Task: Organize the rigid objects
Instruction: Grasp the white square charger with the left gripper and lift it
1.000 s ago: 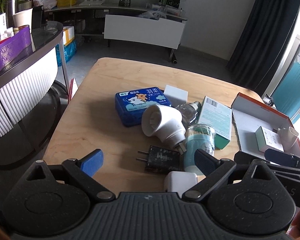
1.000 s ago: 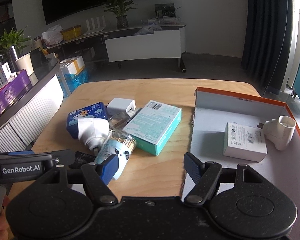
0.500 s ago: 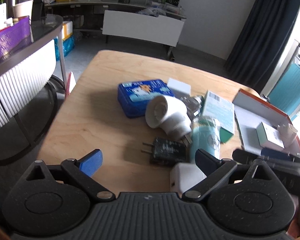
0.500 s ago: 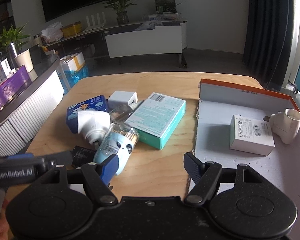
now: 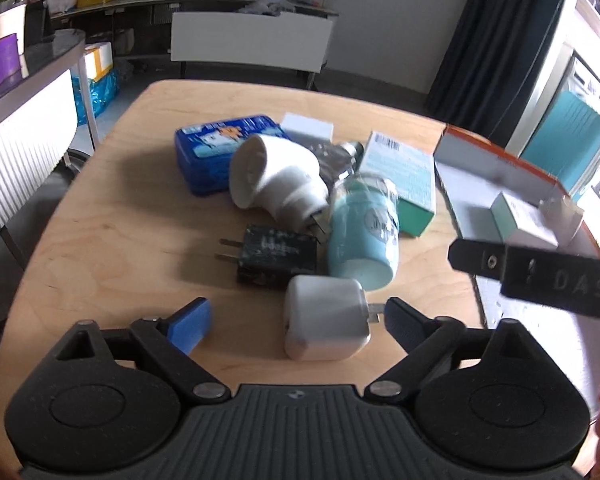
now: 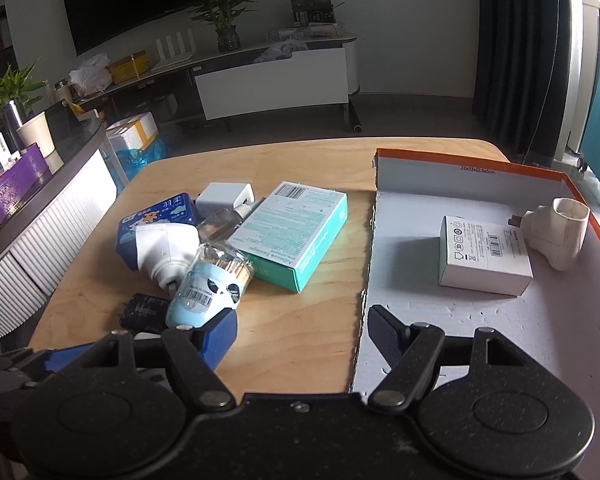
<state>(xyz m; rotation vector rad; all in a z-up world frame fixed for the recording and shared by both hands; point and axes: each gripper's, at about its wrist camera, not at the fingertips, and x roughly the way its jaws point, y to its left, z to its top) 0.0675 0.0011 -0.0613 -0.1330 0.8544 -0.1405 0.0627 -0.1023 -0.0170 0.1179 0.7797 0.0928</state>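
- My left gripper (image 5: 298,320) jaws are closing around the white charger cube (image 5: 325,322), pads not touching it yet.
- My right gripper (image 6: 302,332) gapes empty beside the "MADE IN CHINA" toothpick jar (image 6: 210,284).
- The teal box (image 6: 296,234) reads "Adhesive Bandages".

Your right gripper (image 6: 302,330) hangs with jaws apart over the box's (image 6: 468,168) left edge. Inside, a white carton (image 6: 485,255) touches a white adapter (image 6: 558,236) near the right wall. Clutter crowds the table's (image 6: 300,160) left side.
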